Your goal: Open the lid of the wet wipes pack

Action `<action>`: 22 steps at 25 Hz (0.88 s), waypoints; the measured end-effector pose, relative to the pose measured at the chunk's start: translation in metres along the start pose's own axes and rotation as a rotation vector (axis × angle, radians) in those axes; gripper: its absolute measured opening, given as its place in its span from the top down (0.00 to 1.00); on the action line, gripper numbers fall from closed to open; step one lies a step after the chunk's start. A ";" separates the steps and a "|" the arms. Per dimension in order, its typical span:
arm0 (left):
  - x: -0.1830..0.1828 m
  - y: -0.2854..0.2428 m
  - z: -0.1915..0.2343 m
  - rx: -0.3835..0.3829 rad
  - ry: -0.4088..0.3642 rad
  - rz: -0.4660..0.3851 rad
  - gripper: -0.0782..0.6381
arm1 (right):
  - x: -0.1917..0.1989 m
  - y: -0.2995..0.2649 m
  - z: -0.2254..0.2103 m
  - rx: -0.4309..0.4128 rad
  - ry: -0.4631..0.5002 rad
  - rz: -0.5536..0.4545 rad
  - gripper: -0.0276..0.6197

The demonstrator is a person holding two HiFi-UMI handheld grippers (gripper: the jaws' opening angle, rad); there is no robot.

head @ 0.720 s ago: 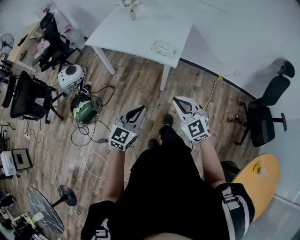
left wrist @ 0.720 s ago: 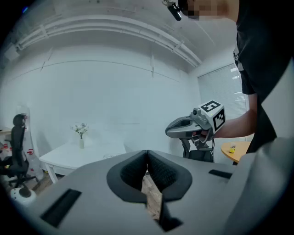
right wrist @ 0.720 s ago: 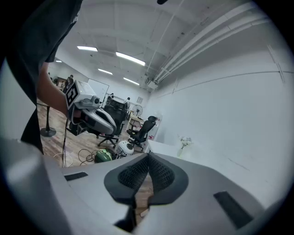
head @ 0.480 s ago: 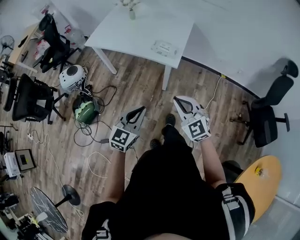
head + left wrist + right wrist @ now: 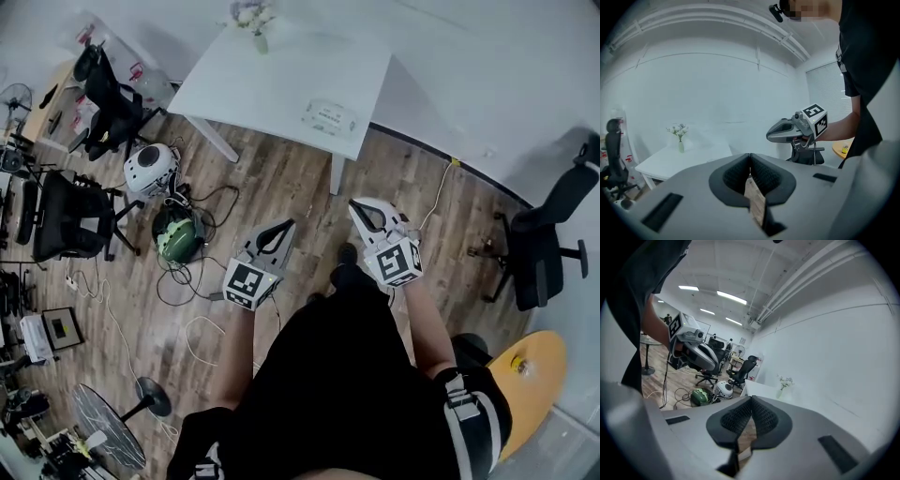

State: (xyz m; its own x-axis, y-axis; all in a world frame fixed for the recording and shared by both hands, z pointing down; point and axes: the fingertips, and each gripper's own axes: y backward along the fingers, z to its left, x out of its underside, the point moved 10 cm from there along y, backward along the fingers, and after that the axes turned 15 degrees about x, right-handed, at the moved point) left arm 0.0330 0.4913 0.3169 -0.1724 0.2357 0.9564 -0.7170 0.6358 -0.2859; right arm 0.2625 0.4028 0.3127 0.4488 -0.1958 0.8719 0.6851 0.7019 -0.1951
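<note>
While left tongs (image 5: 289,225) and right tongs (image 5: 356,204) sit pressed together | wet wipes pack (image 5: 328,117): long axis along table (image 5: 272,80) edge

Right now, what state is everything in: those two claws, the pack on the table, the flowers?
left claw: shut, nothing between its jaws.
right claw: shut, also empty.
wet wipes pack: lying flat on the white table, well away from both claws; lid too small to judge.
flower vase: upright at the table's far edge.
</note>
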 end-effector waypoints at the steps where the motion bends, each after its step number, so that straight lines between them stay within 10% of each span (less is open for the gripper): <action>1: -0.001 -0.006 0.009 -0.006 0.002 0.002 0.86 | 0.002 -0.009 -0.008 -0.003 0.005 -0.003 0.93; 22: -0.034 -0.127 0.117 -0.078 0.056 0.019 0.86 | 0.052 -0.132 -0.140 -0.090 0.038 -0.019 0.93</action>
State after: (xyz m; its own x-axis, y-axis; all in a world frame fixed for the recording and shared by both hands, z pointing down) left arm 0.0508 0.3161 0.3277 -0.1463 0.2878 0.9465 -0.6589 0.6853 -0.3102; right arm 0.2757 0.2038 0.3211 0.4557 -0.2358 0.8583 0.7416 0.6339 -0.2195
